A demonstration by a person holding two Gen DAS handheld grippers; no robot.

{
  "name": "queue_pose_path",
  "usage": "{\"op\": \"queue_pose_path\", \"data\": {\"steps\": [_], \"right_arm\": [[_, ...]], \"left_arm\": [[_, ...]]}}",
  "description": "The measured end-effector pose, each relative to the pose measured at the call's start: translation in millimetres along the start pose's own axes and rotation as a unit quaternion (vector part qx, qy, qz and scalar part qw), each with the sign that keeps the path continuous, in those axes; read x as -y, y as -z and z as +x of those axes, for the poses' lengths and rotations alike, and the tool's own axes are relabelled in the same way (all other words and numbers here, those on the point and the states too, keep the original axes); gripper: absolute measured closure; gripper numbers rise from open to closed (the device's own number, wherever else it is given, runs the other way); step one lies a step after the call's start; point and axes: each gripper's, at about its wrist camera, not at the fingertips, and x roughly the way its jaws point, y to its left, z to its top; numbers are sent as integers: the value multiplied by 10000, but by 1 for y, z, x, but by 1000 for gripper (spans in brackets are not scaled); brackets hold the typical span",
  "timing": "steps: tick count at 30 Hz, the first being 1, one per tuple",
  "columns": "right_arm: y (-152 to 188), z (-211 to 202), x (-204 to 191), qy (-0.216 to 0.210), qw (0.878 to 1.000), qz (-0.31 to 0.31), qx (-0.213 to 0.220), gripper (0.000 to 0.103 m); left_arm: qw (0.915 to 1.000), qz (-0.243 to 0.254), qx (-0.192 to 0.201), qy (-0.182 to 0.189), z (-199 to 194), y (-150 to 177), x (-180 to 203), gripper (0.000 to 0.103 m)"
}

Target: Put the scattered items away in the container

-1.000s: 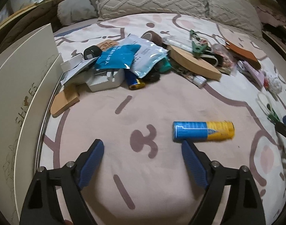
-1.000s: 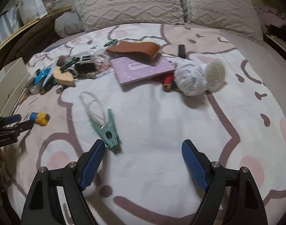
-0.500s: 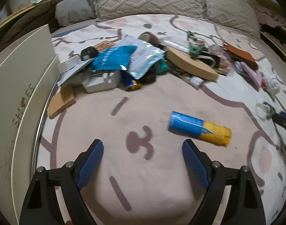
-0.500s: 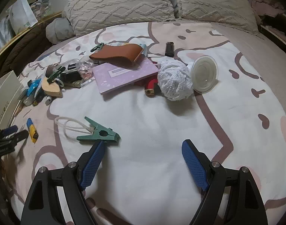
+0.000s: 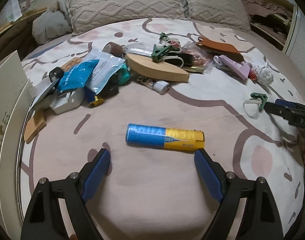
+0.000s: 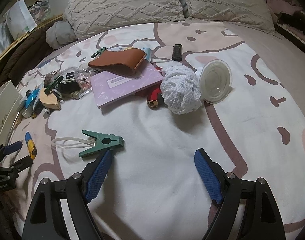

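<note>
- Since the earlier frames the blue-and-yellow tube (image 5: 165, 136) sits closer to the left claw (image 5: 152, 158) and lies squarely across its front; the green clip (image 6: 101, 144) has swung round to lie flat beside the right claw (image 6: 151, 159), whose jaws have just been opening with nothing between them.
- Far left, the white shoe box (image 5: 6, 100) stands at the bed's edge; I take it for the container, though its inside is hidden.
- Left claw: released, empty; the tube rests on the bedspread (image 5: 152, 200) just ahead of the fingertips, its yellow end near the right finger.
- That tube looks rigid, light and smooth; it may roll on the soft cover, so pinching across its middle seems safest.
- Behind it a pile of pouches (image 5: 92, 72) and a wooden piece (image 5: 156, 70) lies well apart.
- Right claw: released, empty; its left finger (image 6: 98, 172) is just beside the clip's jaw end, contact unclear.
- Clip: stiff, light plastic with a limp white loop (image 6: 70, 142) trailing; the body is the better hold.
</note>
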Motion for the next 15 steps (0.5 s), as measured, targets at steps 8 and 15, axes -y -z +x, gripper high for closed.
{"op": "queue_pose_path", "data": {"steps": [8,15], "right_arm": [[4,4,-13,176,9992,-351,-59,0],[8,3,-15,156,9990,-411,-59,0]], "left_arm": [[10000,56,55,46,2,-1,3,16],[9994,-97,4,342,3,1,8,12]]}}
